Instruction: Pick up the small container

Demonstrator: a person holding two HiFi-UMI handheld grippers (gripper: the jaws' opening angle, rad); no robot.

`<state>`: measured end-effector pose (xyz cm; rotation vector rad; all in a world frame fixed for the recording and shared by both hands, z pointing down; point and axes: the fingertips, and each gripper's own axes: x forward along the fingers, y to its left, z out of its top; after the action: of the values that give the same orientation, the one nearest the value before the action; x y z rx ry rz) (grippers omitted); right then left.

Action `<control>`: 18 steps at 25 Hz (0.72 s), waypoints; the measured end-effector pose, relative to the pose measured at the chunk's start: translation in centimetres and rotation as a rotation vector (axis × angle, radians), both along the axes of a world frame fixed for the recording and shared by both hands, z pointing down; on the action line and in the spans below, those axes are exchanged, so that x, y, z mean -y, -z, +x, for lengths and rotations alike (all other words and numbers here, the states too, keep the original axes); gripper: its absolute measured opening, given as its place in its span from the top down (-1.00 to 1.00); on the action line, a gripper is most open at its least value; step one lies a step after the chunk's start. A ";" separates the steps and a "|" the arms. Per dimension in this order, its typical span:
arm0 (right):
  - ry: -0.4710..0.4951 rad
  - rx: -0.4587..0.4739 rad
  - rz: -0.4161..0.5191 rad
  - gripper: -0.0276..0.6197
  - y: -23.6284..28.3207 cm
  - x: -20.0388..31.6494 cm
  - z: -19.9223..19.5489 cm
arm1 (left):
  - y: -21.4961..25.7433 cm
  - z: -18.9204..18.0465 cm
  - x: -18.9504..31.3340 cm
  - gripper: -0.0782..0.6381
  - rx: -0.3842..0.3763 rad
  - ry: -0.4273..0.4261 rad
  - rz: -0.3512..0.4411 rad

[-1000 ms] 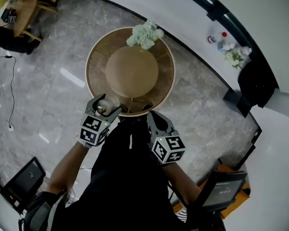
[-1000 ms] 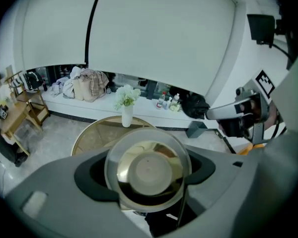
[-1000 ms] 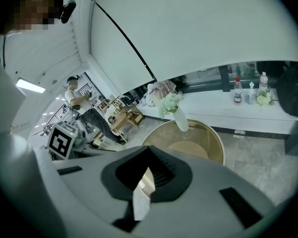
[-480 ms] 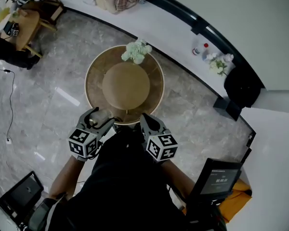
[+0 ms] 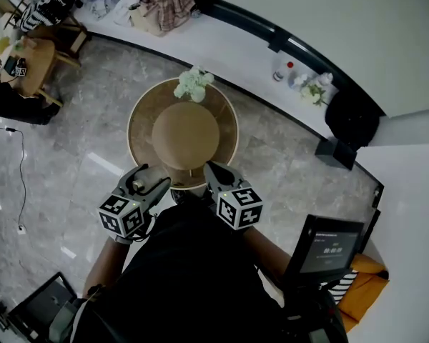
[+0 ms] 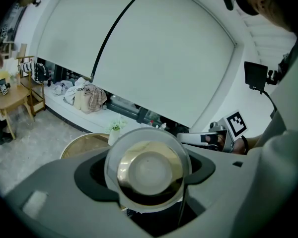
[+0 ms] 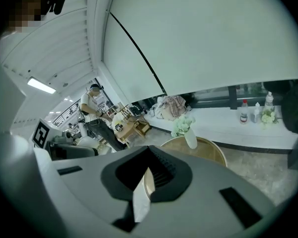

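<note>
Head view: I'm holding one small container (image 5: 138, 184) in the left gripper (image 5: 144, 185) at the round table's (image 5: 229, 131) near rim, the right gripper (image 5: 216, 177) hovering just beside.
Left gripper view: jaws are clamping the container, its round end facing the camera and its axis lying along the jaws.
Right gripper view: jaws are sitting together, gripping nothing.

The round wooden table (image 5: 140, 123) stood on the grey marble floor (image 5: 71, 134) right in front of me. It had a raised round centre (image 5: 186, 136) inside a wide slatted rim. On the table's far edge a white vase of pale green flowers (image 5: 193, 84) stood upright. Beyond the table ran a low white ledge (image 5: 222, 48). On the ledge, to the table's far right, were two bottles (image 5: 282, 71) and a small flower pot (image 5: 313, 91), and to its far left a heap of cloth (image 5: 157, 6).
</note>
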<state>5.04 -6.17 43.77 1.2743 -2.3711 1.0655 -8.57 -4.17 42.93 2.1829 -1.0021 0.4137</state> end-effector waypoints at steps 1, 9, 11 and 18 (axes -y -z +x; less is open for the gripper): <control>-0.009 0.003 0.007 0.90 0.5 0.0 0.2 | 0.4 0.0 -0.2 -0.16 -0.006 0.002 0.005; -0.047 0.020 0.069 0.90 2.8 0.6 1.1 | 2.7 0.2 -0.3 -0.16 -0.064 0.026 0.040; -0.053 0.012 0.096 0.90 3.4 0.8 1.1 | 3.3 -0.1 -0.2 -0.16 -0.062 0.027 0.060; -0.050 0.013 0.191 0.90 5.8 1.8 1.3 | 5.6 -0.9 0.6 -0.16 -0.052 0.009 0.143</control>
<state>6.32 -7.96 37.93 1.4005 -2.5133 0.8798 -9.44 -4.73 37.35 2.3030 -1.0412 0.2868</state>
